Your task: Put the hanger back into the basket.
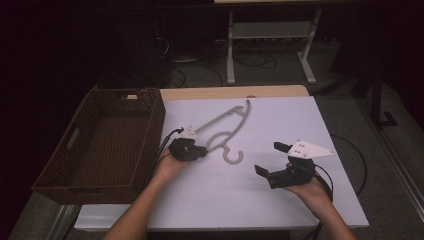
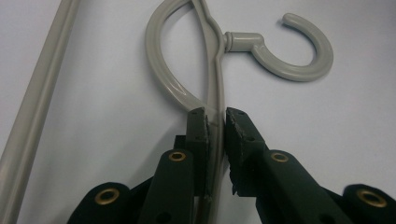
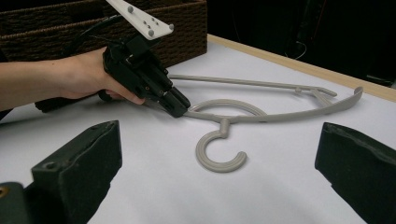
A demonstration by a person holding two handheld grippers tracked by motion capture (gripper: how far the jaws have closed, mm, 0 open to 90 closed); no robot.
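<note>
Hanger (image 1: 223, 131) laid at table (image 1: 280, 200) centre; basket (image 1: 102, 145) placed left of it, at the table's left edge.

So it's a wooden table (image 1: 280, 91) with a white sheet (image 1: 280, 130) over most of it; a grey plastic hanger (image 1: 223, 126) lies flat there, wicker basket (image 1: 145, 145) at the left edge.

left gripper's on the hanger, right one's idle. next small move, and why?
Probably lift the left gripper a little to test the grip. Its jaws are shut on the grey hanger arm close to the hook, while the hanger lies flat on the white table. The right gripper is open and off to the side, and the wicker basket waits at left.
</note>
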